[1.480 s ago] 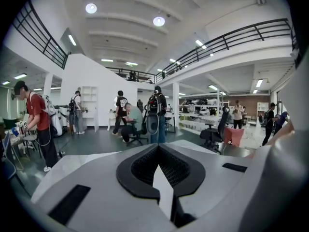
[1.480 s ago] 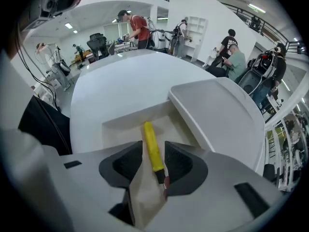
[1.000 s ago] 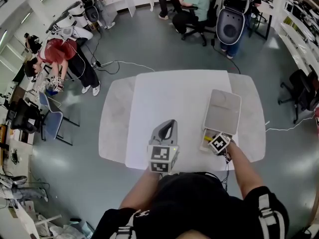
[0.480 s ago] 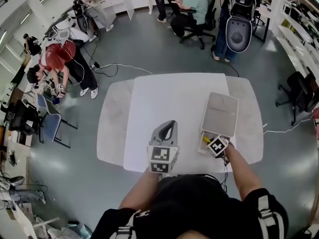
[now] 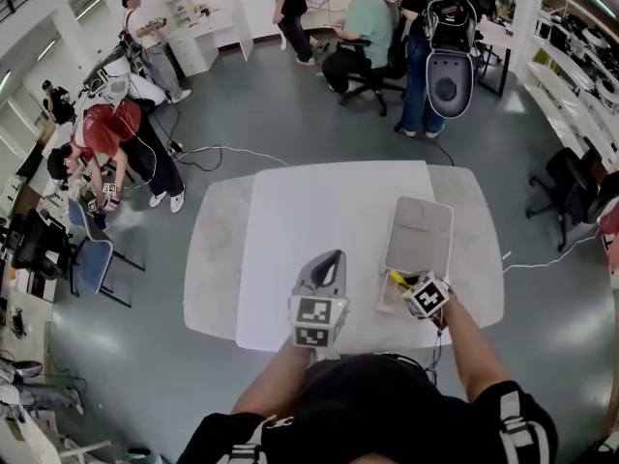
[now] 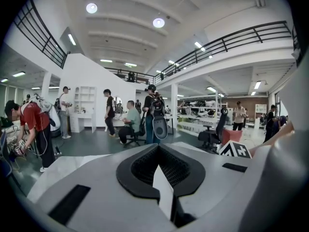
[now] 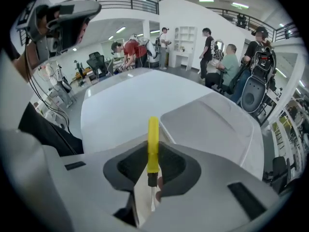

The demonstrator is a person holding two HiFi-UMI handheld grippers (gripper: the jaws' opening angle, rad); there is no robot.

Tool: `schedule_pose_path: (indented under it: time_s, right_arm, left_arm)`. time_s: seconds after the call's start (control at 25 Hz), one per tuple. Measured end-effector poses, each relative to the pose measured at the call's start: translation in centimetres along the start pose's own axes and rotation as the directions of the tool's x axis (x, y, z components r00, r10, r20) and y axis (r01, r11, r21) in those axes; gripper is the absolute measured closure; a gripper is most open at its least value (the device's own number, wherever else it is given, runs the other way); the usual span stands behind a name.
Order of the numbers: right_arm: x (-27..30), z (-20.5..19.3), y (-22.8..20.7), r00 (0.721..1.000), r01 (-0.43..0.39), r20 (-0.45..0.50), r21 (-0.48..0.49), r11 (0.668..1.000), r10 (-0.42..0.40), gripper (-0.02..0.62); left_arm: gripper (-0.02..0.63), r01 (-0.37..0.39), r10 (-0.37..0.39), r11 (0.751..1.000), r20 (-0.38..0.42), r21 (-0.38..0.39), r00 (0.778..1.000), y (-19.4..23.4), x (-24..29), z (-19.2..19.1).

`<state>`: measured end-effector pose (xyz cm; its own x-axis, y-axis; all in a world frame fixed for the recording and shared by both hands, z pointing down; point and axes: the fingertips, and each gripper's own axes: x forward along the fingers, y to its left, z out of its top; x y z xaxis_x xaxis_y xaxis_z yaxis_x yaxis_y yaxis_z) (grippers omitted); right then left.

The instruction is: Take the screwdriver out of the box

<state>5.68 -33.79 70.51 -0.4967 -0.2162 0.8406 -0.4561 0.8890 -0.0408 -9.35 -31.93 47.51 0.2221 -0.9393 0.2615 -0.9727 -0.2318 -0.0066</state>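
While my right gripper (image 7: pixel 150 186), at lower centre, clamps the yellow-handled metal screwdriver (image 7: pixel 153 144) beside the open grey plastic box (image 7: pixel 212 124), my left gripper (image 6: pixel 163 197) is closed, empty.

The left hand-held gripper (image 5: pixel 329 261) is held nearly level over the near edge of the worktop (image 5: pixel 319 201). Its jaws are together and empty, and the left forearm (image 5: pixel 274 375) reaches forward. The right hand-held gripper (image 5: pixel 406 283) tilts steeply down near the worktop's near right corner. Its jaws are clamped on the yellow-handled screwdriver (image 7: pixel 152 141), and the right forearm (image 5: pixel 466 341) is extended.
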Motion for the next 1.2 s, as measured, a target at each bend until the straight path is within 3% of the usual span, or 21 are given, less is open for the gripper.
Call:
schedule_pose_path:
  time_s: [0.2, 0.36, 0.48, 0.64, 0.8, 0.88, 1.0, 1.2]
  right_arm:
    - [-4.7, 4.3, -0.5, 0.982, 0.104, 0.159, 0.003, 0.995, -0.103, 0.529]
    - [-9.0, 6.9, -1.4, 0.927, 0.141, 0.333, 0.116, 0.983, -0.172, 0.529]
    - [-13.3, 8.7, -2.4, 0.845, 0.197, 0.463, 0.199, 0.960, -0.269, 0.529]
    - [-19.3, 10.4, -3.5, 0.701, 0.278, 0.588, 0.296, 0.914, -0.404, 0.529]
    - [-23.8, 10.6, -4.7, 0.544, 0.336, 0.649, 0.414, 0.846, -0.533, 0.529]
    - [-24.8, 9.7, -5.6, 0.488, 0.345, 0.646, 0.476, 0.809, -0.588, 0.529]
    - [-25.3, 8.6, -6.1, 0.455, 0.339, 0.634, 0.526, 0.780, -0.625, 0.529]
    - [-26.1, 8.4, -5.7, 0.436, 0.353, 0.634, 0.533, 0.769, -0.639, 0.529]
  left_arm:
    - [0.594, 0.037, -0.037, 0.999, 0.007, 0.006, 0.999, -0.7, 0.3, 0.4]
    - [0.594, 0.058, -0.058, 0.998, 0.012, 0.013, 0.998, -1.7, 1.0, 0.5]
    - [0.594, 0.074, -0.074, 0.997, 0.018, 0.019, 0.997, -2.2, 1.5, 0.7]
    - [0.594, 0.089, -0.089, 0.996, 0.026, 0.014, 0.996, -2.4, 1.8, 1.2]
    - [0.594, 0.105, -0.105, 0.994, 0.036, 0.007, 0.994, -2.7, 2.4, 1.7]
    - [0.594, 0.111, -0.112, 0.994, 0.038, 0.008, 0.993, -2.9, 2.8, 1.8]
    - [0.594, 0.126, -0.126, 0.992, 0.042, 0.013, 0.991, -3.5, 3.3, 2.0]
    - [0.593, 0.143, -0.143, 0.990, 0.045, 0.014, 0.989, -4.1, 3.5, 2.2]
